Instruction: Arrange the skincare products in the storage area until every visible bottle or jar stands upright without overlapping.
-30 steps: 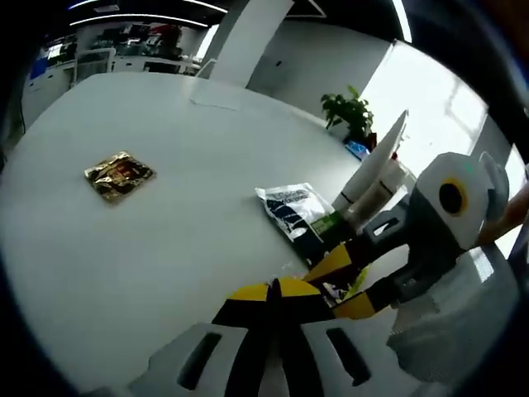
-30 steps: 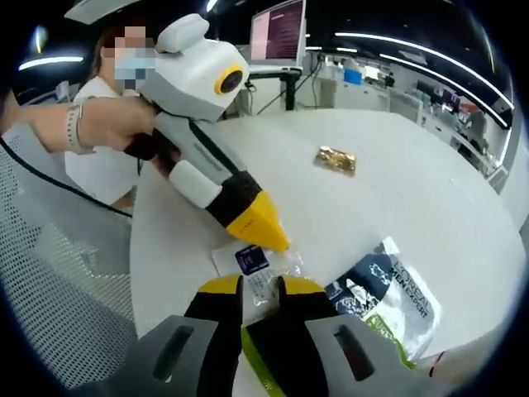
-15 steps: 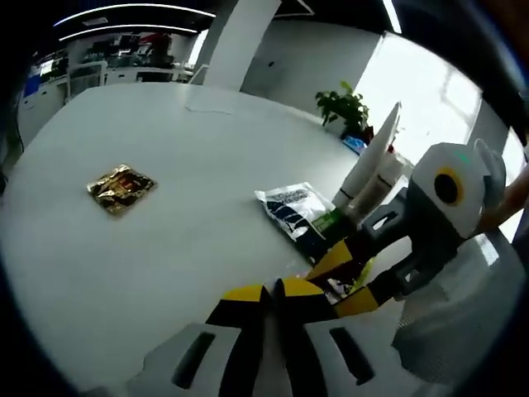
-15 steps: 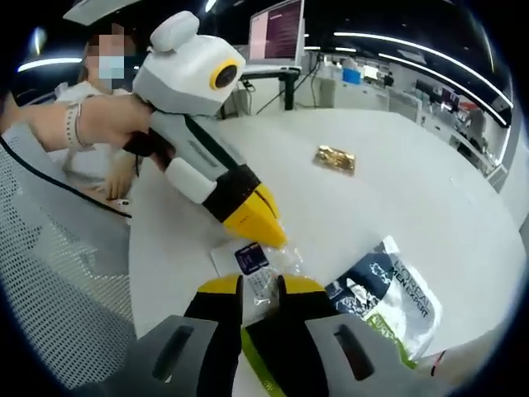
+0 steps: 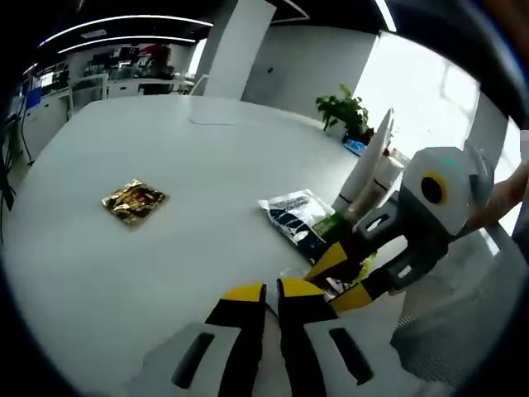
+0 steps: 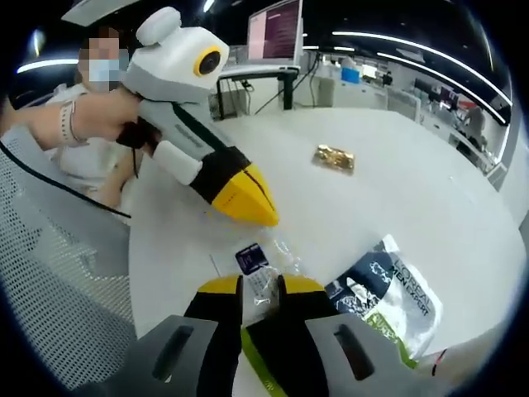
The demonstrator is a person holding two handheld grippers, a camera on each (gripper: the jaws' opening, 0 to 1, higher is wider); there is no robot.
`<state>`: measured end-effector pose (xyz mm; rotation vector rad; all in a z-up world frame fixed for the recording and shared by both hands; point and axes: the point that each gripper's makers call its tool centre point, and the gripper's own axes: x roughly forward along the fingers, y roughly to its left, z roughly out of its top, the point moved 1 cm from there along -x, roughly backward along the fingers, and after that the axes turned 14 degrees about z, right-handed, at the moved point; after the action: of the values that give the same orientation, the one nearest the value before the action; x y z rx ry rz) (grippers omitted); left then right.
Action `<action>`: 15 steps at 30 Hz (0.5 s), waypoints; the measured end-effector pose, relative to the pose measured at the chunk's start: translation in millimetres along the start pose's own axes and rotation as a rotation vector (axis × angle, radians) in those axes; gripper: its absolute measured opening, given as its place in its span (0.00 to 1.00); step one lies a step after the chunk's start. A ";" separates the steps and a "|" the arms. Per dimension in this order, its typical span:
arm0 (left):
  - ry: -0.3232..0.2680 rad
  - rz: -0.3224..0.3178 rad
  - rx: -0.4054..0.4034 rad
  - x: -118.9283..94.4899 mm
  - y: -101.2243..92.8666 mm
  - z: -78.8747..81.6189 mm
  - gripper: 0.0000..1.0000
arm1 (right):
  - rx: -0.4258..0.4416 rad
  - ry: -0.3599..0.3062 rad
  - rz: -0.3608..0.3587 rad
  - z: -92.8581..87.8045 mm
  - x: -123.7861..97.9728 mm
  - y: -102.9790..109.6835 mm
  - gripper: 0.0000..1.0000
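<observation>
Seemed early on: right gripper (image 6: 260, 289) nearly shut over small clear sachet (image 6: 260, 265) on worktop (image 6: 397, 198), left gripper (image 5: 269, 294) nearly shut, empty. Next up: pinching sachet properly.

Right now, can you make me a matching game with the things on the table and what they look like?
Things:
1. gold packet
2. dark and white pouch
3. small clear sachet
4. white tube

Looks:
A. standing upright beyond the pouch
B. lying alone on the white table, far from the rest
C. printed with large letters
D. flat just ahead of the right gripper, with a dark blue label

Pairs: 1-B, 2-C, 3-D, 4-A
</observation>
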<state>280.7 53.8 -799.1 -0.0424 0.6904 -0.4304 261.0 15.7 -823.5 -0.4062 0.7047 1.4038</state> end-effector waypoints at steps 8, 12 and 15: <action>0.032 -0.002 0.033 4.7 -6.3 -9.0 0.04 | 0.005 0.001 -0.001 0.0 0.2 0.1 0.17; 0.049 0.011 0.048 6.5 -0.8 -12.4 0.05 | 0.005 0.001 0.000 0.0 0.4 -0.1 0.17; 0.066 0.011 0.057 6.4 -1.9 -15.2 0.05 | 0.007 0.003 -0.002 0.0 0.3 0.0 0.17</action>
<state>274.9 51.1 -814.4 0.0299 0.7422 -0.4424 260.9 15.9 -823.7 -0.4036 0.7105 1.3988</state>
